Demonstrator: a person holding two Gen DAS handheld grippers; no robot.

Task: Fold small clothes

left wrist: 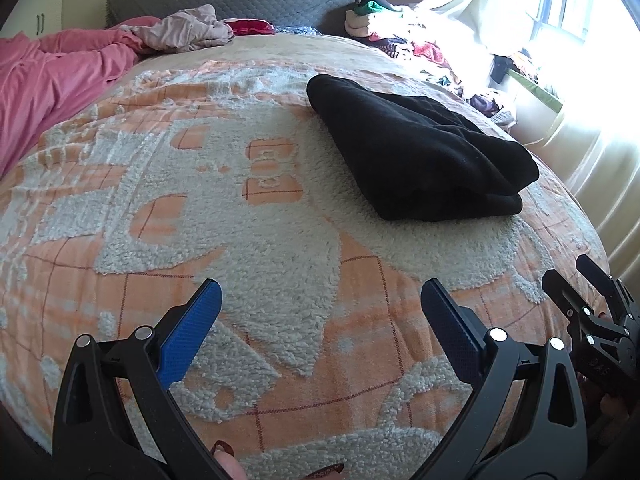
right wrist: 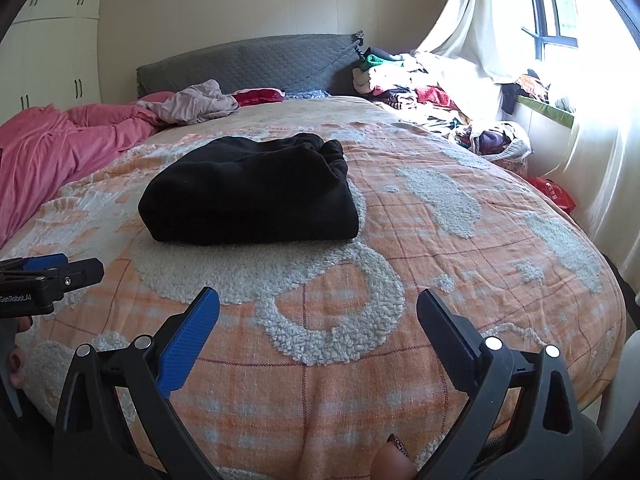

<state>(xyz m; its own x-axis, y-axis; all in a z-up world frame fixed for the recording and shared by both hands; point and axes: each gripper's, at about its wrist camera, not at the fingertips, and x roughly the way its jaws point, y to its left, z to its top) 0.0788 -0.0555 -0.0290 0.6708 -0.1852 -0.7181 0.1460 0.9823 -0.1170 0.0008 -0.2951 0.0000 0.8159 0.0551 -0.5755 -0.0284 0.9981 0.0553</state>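
A black garment lies folded into a thick rectangle on the orange and white bedspread. It also shows in the right wrist view, ahead and left of centre. My left gripper is open and empty, low over the bedspread, well short of the garment. My right gripper is open and empty, near the bed's front edge. The right gripper shows at the right edge of the left wrist view. The left gripper shows at the left edge of the right wrist view.
A pink blanket and a crumpled beige cloth lie at the far left. A grey headboard stands behind. A pile of mixed clothes sits at the far right by the curtain. A red bag lies beside the bed.
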